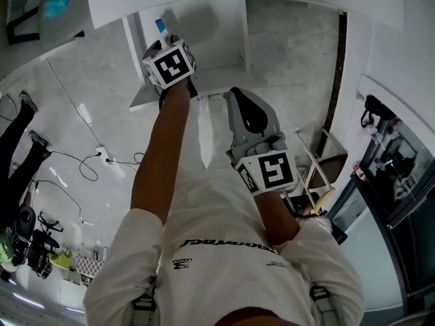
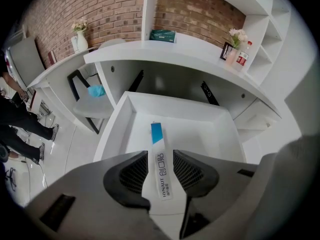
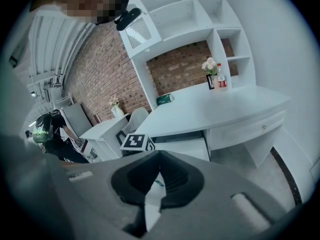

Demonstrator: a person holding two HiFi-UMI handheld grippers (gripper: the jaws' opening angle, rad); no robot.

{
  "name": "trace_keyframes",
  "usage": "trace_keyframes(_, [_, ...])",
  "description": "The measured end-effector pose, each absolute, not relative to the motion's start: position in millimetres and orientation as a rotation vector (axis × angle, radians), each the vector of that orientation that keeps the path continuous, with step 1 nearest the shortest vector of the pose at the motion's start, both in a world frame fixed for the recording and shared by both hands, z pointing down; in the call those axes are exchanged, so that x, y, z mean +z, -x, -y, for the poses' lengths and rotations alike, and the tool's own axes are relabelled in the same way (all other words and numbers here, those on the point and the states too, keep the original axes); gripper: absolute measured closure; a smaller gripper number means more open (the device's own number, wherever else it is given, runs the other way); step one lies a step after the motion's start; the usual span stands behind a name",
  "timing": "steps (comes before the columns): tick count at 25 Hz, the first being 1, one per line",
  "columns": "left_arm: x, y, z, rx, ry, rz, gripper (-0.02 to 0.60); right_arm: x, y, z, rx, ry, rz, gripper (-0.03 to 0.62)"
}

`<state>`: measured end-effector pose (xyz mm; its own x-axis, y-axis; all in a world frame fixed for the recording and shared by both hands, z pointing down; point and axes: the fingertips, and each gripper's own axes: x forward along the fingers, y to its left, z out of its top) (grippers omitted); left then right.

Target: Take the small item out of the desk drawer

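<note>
The desk drawer (image 2: 210,121) stands pulled out under the white desktop (image 2: 200,51). On its floor lies a narrow white strip (image 2: 161,174) with a blue end and dark print. My left gripper (image 2: 161,158) reaches over the drawer front, jaws open, the strip running between the pads with a thin gap on each side. In the head view the strip's blue tip (image 1: 160,25) shows just past the left gripper (image 1: 167,41) inside the drawer (image 1: 224,43). My right gripper (image 1: 235,95) hangs before the drawer, shut and empty; its pads meet in its own view (image 3: 160,156).
A grey chair with a blue cloth (image 2: 96,91) stands left of the drawer. On the desktop are a green box (image 2: 163,34), a vase (image 2: 79,40) and small bottles (image 2: 239,55). Cables (image 1: 102,158) lie on the floor at left; a folding frame (image 1: 319,165) at right.
</note>
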<state>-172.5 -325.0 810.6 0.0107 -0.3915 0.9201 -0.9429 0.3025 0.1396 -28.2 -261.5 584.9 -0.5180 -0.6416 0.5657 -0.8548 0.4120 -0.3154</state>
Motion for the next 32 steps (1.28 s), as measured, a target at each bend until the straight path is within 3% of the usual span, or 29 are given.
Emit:
trace_keyframes(13, [846.2, 171.8, 330.1, 0.732, -1.215, 1.544, 0.433, 593.9, 19.1, 260.6, 0.844, -1.303, 2.291, 0.594])
trace_keyframes(17, [855.0, 172.2, 326.5, 0.705, -1.19, 1.529, 0.499, 596.9, 18.8, 258.5, 0.849, -1.308, 2.286, 0.594])
trace_keyframes(32, [774.9, 173.2, 326.8, 0.633, -1.282, 1.588, 0.503, 561.6, 14.9, 244.7, 0.828, -1.355, 2.322, 0.594])
